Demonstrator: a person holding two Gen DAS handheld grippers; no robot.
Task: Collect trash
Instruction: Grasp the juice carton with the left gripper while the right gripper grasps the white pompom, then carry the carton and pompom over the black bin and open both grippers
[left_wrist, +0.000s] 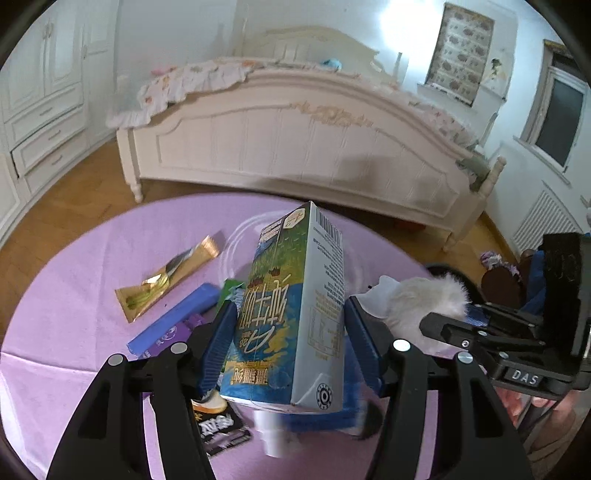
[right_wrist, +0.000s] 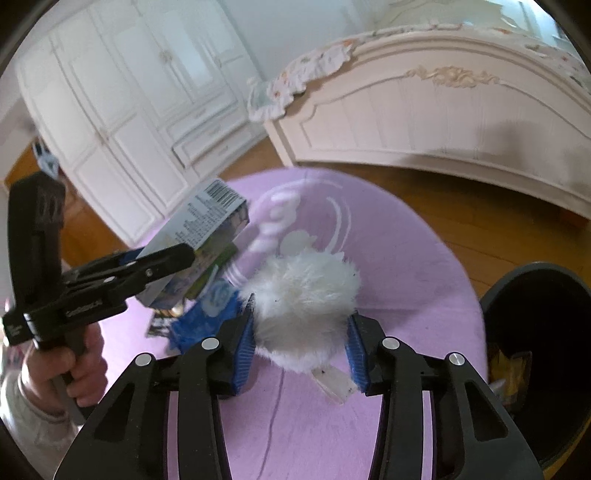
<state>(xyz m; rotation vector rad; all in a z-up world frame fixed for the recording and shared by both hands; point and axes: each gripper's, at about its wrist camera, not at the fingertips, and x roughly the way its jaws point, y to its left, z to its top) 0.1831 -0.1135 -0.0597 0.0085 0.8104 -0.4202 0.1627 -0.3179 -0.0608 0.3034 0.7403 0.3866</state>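
Note:
My left gripper (left_wrist: 291, 317) is shut on a milk carton (left_wrist: 295, 314), blue, green and grey, held above the purple table (left_wrist: 74, 295). The carton also shows in the right wrist view (right_wrist: 199, 236) at the left. My right gripper (right_wrist: 301, 325) is shut on a white fluffy ball (right_wrist: 303, 295) with a flat white tag under it, held over the table (right_wrist: 406, 277). The ball shows at the right of the left wrist view (left_wrist: 421, 302). A dark trash bin (right_wrist: 535, 332) stands at the right, beside the table.
On the table lie a gold wrapper (left_wrist: 166, 280), a blue wrapper (left_wrist: 173, 317), a dark packet (left_wrist: 221, 428), a white plastic piece (left_wrist: 269, 432) and a clear round dish (right_wrist: 306, 218). A white bed (left_wrist: 295, 147) and wardrobe (right_wrist: 129, 110) stand behind.

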